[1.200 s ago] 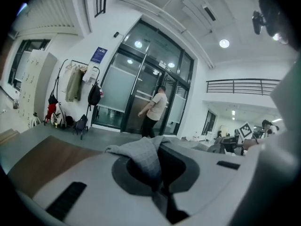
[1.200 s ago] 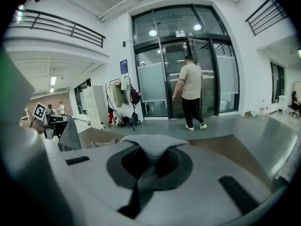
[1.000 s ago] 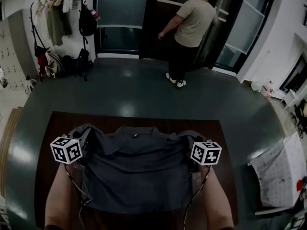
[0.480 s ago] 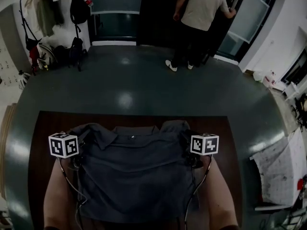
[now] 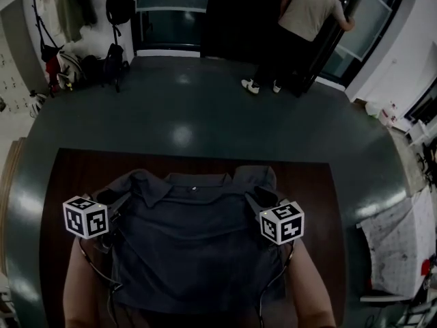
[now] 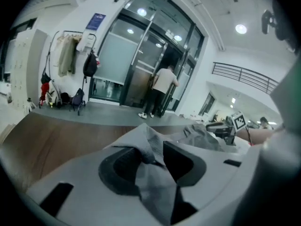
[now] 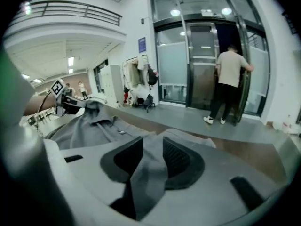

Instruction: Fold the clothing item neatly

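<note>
While the grey shirt [image 5: 194, 244] lies spread on the dark tabletop [image 5: 75, 169], collar at the far side, a fold of each shoulder lies loose between the parted jaws of the left claw [image 6: 154, 150] and the right claw [image 7: 153, 147]; both claws have just been opening and stand released.

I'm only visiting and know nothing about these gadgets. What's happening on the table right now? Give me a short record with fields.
garment: grey collared shirt, spread out front up, collar on the far side
surface: dark wooden table
left gripper: at one shoulder of the shirt; jaws have just been opening and stand apart, with cloth draped between them
right gripper: at the other shoulder; jaws have just opened and stand apart, with cloth between them
background: person standing at glass doors
</note>
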`<state>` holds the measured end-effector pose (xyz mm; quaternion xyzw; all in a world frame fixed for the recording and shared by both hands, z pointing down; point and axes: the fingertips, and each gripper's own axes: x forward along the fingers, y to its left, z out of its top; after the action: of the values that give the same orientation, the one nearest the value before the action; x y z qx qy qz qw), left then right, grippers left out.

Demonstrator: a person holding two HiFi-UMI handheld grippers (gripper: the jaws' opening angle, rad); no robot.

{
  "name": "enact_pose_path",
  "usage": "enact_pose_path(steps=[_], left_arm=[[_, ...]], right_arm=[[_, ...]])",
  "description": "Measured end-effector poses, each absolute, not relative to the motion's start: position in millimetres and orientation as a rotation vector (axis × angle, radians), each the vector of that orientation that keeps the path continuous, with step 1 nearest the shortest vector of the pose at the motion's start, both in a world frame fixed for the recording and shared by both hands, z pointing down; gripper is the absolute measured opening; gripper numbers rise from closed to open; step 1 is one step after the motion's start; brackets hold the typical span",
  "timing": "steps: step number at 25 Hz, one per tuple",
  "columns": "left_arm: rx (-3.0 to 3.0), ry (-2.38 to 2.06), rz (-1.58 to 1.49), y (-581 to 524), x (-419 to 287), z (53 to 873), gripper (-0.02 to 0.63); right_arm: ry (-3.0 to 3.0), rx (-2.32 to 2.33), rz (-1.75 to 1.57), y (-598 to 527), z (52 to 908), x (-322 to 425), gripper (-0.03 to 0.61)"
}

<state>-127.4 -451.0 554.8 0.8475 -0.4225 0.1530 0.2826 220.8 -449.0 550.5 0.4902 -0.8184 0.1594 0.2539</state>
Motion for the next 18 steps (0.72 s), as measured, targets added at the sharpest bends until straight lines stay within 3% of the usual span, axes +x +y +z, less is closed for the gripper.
enact_pose_path(steps=[3,6,11,18], left_arm=[[2.287,-1.135,0.435,-449.6,-122.0,557.1,0.135],[2.238,-1.216,0.273,-477.6,-139.7,538.9,0.135],[2.139,-1.375,0.153,-526.4,-184.3,503.0,0.135],[2.068,-1.157,0.327,-517.1,-161.8,524.9,0.135]], right_arm=[[-2.274,1.143,0.322,-437.5,550.9,165.7,0.112],[-2.305,1.069,0.289,-435.4,555.6,133.4,0.117],[-2.255,1.091,0.268,-446.1,570.8,133.5,0.117],[-2.200,1.087,0.217,-464.8,581.4,135.9,0.117]])
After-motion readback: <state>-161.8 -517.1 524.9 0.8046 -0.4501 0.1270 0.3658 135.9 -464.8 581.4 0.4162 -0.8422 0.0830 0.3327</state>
